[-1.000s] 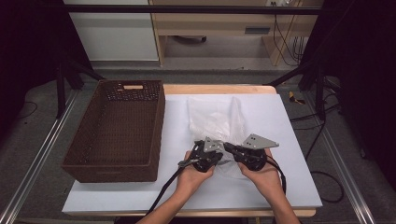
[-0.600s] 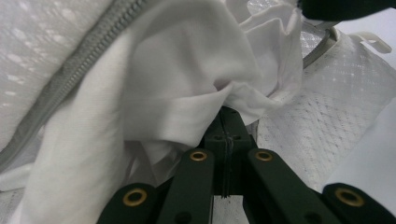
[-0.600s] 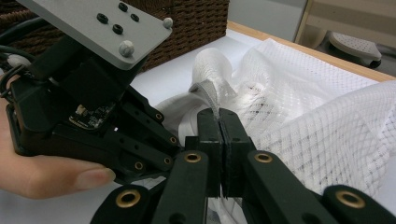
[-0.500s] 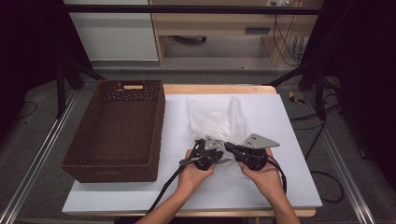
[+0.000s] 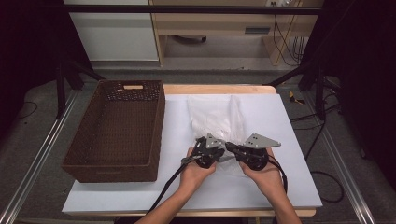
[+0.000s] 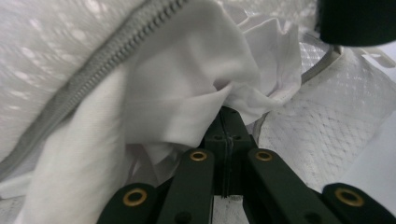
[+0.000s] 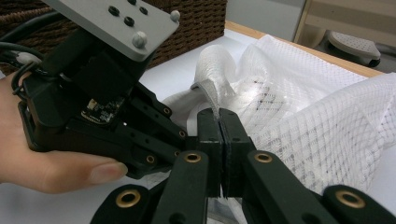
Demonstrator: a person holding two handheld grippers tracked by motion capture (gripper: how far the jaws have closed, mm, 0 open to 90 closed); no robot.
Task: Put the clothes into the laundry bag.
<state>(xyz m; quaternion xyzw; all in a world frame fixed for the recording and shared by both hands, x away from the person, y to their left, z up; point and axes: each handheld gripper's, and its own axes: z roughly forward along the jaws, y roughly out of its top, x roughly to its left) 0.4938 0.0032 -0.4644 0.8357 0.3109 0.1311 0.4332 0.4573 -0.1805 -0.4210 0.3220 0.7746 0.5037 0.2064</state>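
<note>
High view: the mesh laundry bag (image 5: 219, 122) lies mid-frame on the white surface (image 5: 289, 154), right of the basket (image 5: 116, 133). Left tongs (image 6: 225, 119) clamp white cloth (image 6: 187, 88); right tongs (image 7: 219, 122) clamp the bag's edge. Probably best: keep both grips firm and spread the opening gently.

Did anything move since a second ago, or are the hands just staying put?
Nothing visibly changed. The left gripper stays shut on the white cloth, the right gripper stays shut on the mesh bag, and the basket sits where it was.
</note>
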